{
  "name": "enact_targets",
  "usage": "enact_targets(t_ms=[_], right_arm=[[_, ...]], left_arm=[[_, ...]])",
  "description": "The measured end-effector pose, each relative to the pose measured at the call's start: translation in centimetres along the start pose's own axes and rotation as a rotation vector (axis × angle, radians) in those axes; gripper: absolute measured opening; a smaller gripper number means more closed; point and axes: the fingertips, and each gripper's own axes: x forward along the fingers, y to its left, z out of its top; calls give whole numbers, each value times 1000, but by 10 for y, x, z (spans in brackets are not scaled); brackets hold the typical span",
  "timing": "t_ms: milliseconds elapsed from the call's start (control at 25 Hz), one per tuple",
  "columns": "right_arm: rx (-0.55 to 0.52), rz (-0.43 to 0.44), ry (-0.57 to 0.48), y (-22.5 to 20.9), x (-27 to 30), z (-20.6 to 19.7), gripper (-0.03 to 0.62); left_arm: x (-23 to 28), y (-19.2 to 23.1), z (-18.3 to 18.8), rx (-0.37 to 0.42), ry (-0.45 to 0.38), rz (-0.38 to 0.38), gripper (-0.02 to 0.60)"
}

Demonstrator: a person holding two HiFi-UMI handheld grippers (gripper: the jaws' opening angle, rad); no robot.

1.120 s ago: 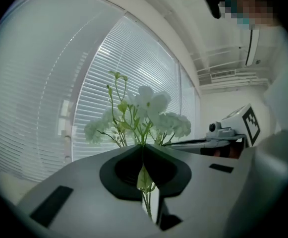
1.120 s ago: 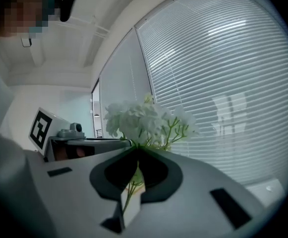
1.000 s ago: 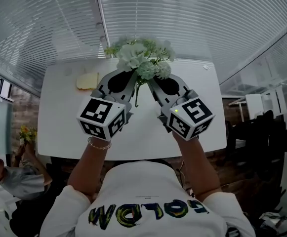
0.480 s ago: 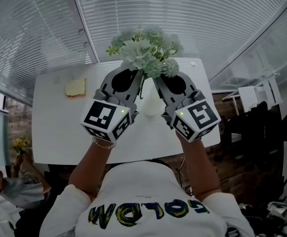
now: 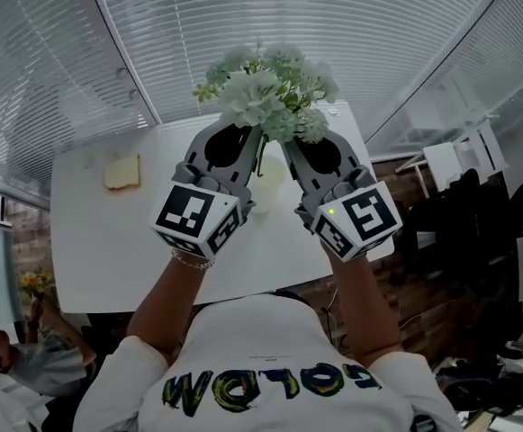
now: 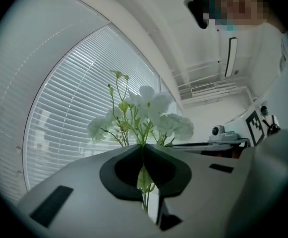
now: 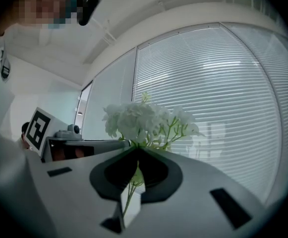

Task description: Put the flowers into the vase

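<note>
Over the last second both hands have carried the flowers (image 5: 266, 93) up and across the white surface (image 5: 108, 241), and a pale vase (image 5: 271, 169) has come into sight under the bunch, between the two grippers. The bunch looks lined up for lowering, though it is not yet in. The left gripper (image 5: 252, 133) and right gripper (image 5: 288, 142) stay clamped together on the flowers from either side. Only the gripper views show the grip itself: green stems (image 6: 144, 180) pinched between closed jaws, hanging toward the vase below.
</note>
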Motion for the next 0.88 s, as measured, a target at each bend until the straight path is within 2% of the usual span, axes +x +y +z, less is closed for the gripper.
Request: enact_targets(t_ms=[480, 880], right_arm=[[17, -28, 32, -9, 3, -23, 21], [71, -28, 102, -3, 0, -84, 21]], left_arm=[[7, 5, -25, -5, 62, -25, 20], [-4, 11, -86, -42, 151, -24, 20]])
